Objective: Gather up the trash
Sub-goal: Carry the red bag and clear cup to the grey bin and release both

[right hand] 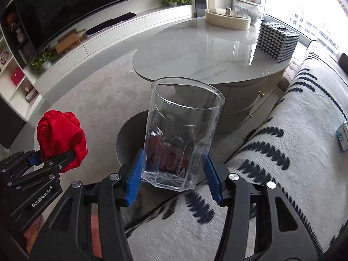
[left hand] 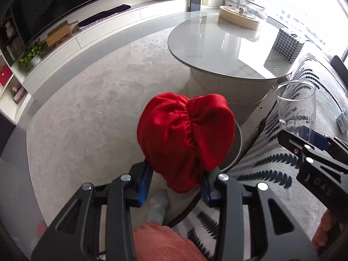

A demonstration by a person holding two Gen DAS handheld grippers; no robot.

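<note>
1. Right gripper (right hand: 174,175) clamps the base of a clear glass tumbler (right hand: 182,130); the tumbler stands upright, mouth open, nothing loose inside that can be told.
2. Left gripper (left hand: 177,183) clamps a bunched red cloth (left hand: 187,139), held clear of the floor.
3. Below both sits a round grey bin (right hand: 128,134); contents hidden.
4. Patterned sofa cover (right hand: 282,152) borders the right side; a small blue-white box (right hand: 343,137) lies on it.
5. Open carpet (left hand: 97,108) to the left.
6. Oval counter (right hand: 206,52) beyond, carrying a studded box (right hand: 276,41) near its right edge and a cream tray (right hand: 228,20) at the far edge.
</note>
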